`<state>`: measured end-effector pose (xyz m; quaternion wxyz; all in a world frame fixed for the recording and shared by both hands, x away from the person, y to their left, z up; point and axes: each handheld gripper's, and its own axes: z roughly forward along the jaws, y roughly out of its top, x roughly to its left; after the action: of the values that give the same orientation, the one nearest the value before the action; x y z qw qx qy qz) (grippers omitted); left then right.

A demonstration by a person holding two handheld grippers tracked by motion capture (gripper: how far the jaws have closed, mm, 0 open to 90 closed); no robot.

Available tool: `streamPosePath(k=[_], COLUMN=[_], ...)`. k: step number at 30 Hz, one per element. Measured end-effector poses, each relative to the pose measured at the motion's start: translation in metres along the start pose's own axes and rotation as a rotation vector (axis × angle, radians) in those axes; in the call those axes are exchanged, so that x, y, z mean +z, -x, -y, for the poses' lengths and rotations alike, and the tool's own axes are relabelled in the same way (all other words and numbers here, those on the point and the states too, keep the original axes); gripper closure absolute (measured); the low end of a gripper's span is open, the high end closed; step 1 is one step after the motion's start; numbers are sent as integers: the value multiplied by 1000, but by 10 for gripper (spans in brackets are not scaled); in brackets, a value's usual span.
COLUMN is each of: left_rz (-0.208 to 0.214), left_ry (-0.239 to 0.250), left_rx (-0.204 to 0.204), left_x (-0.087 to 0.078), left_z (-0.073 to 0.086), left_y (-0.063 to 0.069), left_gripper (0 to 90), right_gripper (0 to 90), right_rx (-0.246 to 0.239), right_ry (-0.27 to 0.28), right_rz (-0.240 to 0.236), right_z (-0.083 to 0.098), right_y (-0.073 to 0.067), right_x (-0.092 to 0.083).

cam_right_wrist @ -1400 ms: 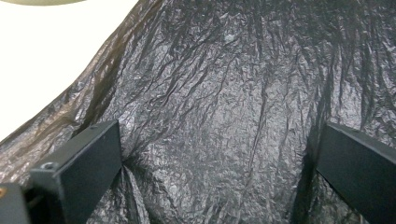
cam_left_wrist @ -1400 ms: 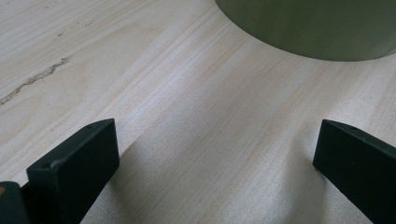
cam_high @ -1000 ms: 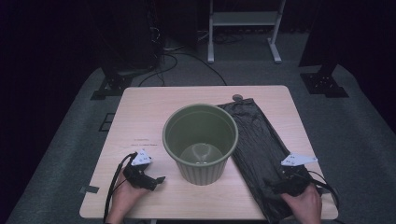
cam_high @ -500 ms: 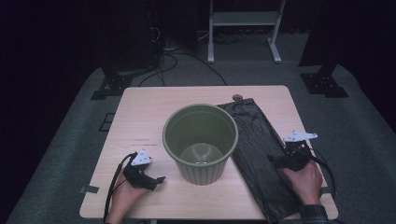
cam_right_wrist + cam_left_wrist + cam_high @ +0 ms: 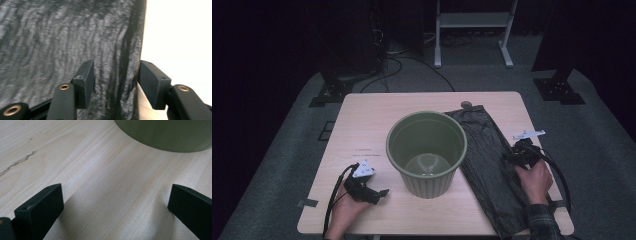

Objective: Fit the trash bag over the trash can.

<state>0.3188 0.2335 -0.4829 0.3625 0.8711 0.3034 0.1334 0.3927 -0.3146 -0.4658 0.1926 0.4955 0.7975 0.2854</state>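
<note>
At the right side of the high view, the right gripper (image 5: 512, 156) has just been closing its jaws around the edge of the black bag (image 5: 484, 160), not pinching yet. Beside the bag stands the green bin (image 5: 427, 152), bare inside. Lower left, the left gripper (image 5: 379, 192) waits wide open.

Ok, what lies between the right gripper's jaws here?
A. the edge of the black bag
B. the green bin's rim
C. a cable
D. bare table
A: in the right gripper view the right gripper straddles the black bag at its edge by the table; its jaws have just been closing, with a gap still showing each side.
</note>
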Motion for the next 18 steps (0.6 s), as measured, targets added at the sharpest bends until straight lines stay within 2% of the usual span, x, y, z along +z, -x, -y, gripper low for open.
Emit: streamPosePath(k=[3, 4, 5, 6, 7, 9, 12, 13, 18], left_rz=[0, 0, 1, 1, 1, 1, 2, 2, 2], left_ry=[0, 0, 0, 0, 0, 0, 0, 0, 0], left_rx=[1, 0, 1, 1, 1, 1, 2, 2, 2], left_x=[0, 0, 0, 0, 0, 0, 0, 0, 0], left_z=[0, 0, 0, 0, 0, 0, 0, 0, 0], left_y=[0, 0, 0, 0, 0, 0, 0, 0, 0], left_gripper=[0, 0, 0, 0, 0, 0, 0, 0, 0], right_gripper=[618, 618, 707, 707, 823, 889, 894, 895, 895], right_rx=[12, 12, 9, 9, 9, 4, 4, 6, 3], right_ry=[-8, -8, -8, -8, -7, -4, -6, -12, -12], right_rz=[-24, -24, -36, -36, -46, -48, -57, -75, -105], right_z=[0, 0, 0, 0, 0, 1, 2, 3, 7], right_y=[2, 2, 1, 1, 0, -2, -4, -6, -14], right_x=[2, 2, 2, 2, 1, 1, 0, -1, -8])
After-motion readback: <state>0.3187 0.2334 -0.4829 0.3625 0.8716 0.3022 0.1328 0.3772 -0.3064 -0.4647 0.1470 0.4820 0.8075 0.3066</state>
